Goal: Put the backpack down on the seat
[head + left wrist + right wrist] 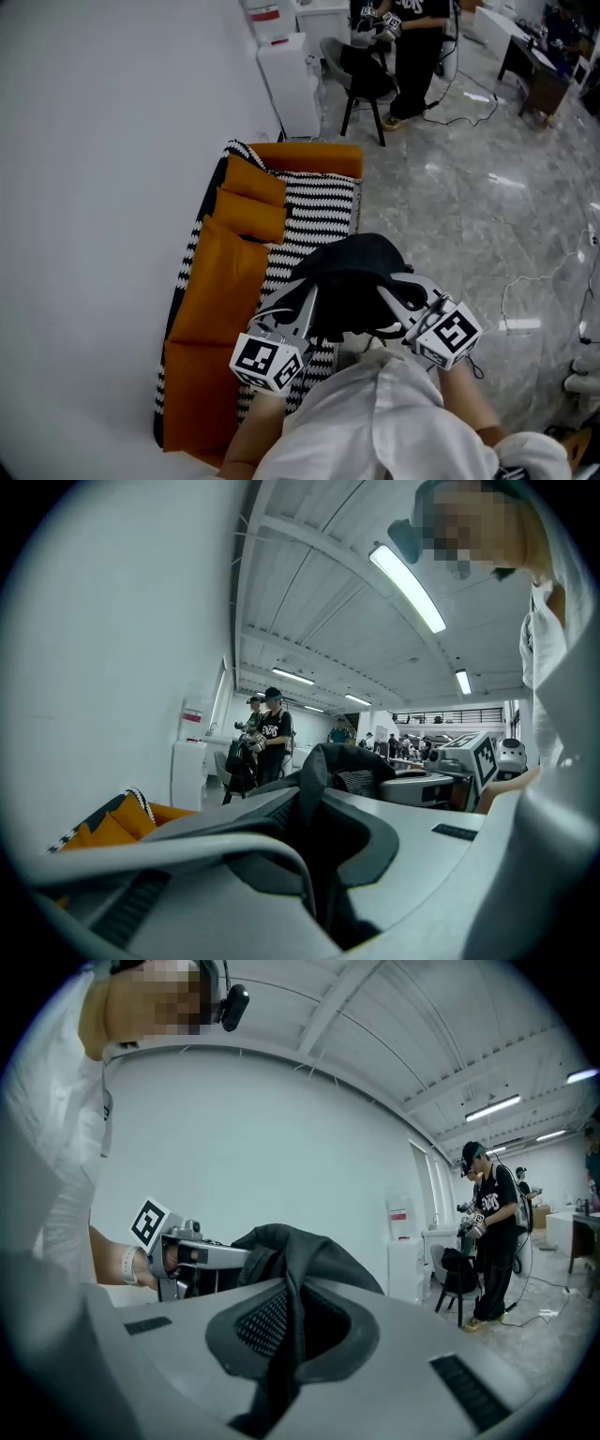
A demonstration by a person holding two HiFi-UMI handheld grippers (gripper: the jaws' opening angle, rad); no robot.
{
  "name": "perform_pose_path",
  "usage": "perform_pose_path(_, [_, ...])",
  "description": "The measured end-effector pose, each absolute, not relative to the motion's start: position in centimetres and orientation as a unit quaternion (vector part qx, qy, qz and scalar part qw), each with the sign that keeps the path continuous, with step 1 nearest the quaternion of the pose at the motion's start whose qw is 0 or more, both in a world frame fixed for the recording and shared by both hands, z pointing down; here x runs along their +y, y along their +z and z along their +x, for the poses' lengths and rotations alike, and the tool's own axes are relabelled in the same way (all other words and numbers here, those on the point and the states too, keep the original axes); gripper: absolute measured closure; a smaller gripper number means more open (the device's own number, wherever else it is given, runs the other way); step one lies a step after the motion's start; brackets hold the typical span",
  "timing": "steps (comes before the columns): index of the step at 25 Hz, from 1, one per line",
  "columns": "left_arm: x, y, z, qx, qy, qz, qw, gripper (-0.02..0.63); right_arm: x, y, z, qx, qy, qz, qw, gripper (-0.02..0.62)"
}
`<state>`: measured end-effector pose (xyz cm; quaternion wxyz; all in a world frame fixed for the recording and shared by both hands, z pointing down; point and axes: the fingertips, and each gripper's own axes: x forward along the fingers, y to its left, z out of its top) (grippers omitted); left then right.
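I hold a black backpack (352, 281) in the air between two grippers, close to my body, over the near end of a sofa (202, 319). The left gripper (307, 300) has its jaws pressed together on a fold of the bag's fabric, and the right gripper (394, 302) pinches another fold on the opposite side. To do this well, I judge I should carry the bag further over the seat (319, 211), keep both grips level so it does not tip, lower it until the base takes the weight, and only then let go. The seat is covered in a black-and-white striped throw and looks soft and flat. Two orange cushions (251, 197) lean at its back against a white wall (103, 169). The floor (469, 206) is glossy grey stone with cables (525, 281) on it. Beyond the sofa stands a white cabinet (289, 84), and a person (412, 47) in black stands by a dark chair (364, 80).
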<state>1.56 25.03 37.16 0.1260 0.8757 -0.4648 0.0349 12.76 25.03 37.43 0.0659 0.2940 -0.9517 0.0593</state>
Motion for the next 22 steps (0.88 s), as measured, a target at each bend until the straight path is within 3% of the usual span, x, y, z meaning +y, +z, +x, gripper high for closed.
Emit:
perform_pose_path(13, [17.0, 37.2, 5.6, -0.482, 0.019, 0.867, 0.124, 0.565, 16.3, 37.4, 16.7, -0.959, 0.054, 0.267, 0.072, 0.574])
perform_pose_path(22, [11.7, 39.4, 4.5, -0.484, 0.021, 0.86, 0.157, 0.565, 10.7, 39.3, 15.5, -0.96, 0.081, 0.252, 0.09, 0.574])
